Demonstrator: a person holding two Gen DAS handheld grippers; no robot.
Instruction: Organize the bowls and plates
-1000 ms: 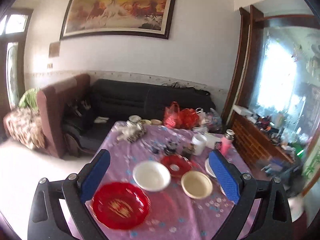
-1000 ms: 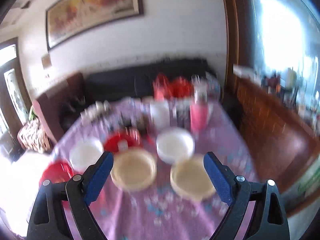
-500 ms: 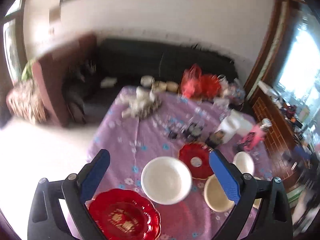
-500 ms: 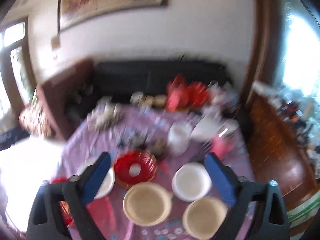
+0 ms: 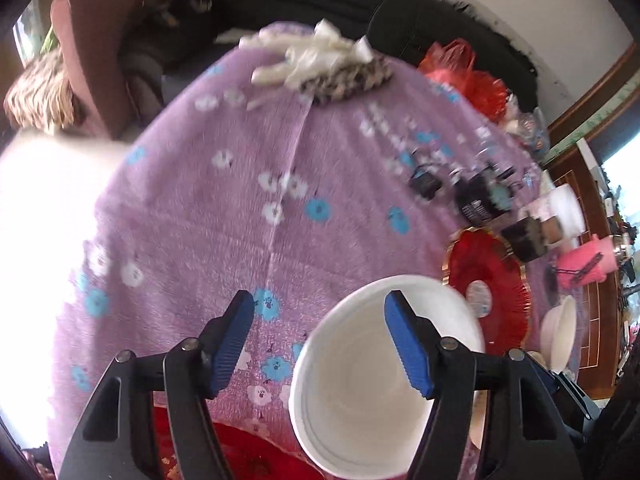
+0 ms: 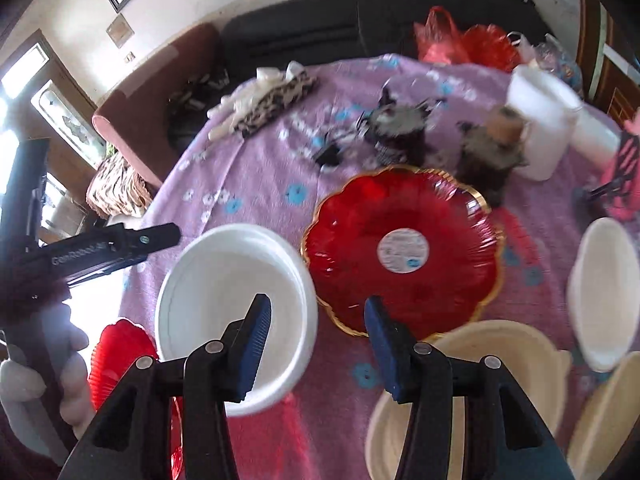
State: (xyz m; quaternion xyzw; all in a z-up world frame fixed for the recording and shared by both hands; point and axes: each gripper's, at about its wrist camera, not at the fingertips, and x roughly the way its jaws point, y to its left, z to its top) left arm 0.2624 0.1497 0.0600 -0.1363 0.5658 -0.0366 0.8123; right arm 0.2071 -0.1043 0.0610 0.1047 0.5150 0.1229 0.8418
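Over the purple floral tablecloth (image 5: 224, 220): left gripper (image 5: 320, 336) closing, fingers apart, straddling the near rim of the white bowl (image 5: 376, 384); right gripper (image 6: 318, 344) closing, apart, unladen, between that bowl and the gold-rimmed red plate (image 6: 404, 248). Cream bowls nearer, right.

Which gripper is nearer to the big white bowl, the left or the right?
Left. The left gripper straddles the white bowl's rim, one finger above its inside. The right gripper is beside it, between it and the gold-rimmed red plate.

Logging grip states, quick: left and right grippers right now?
Left gripper: open, closing; one finger over white bowl.
Right gripper: open, closing, holding nothing.
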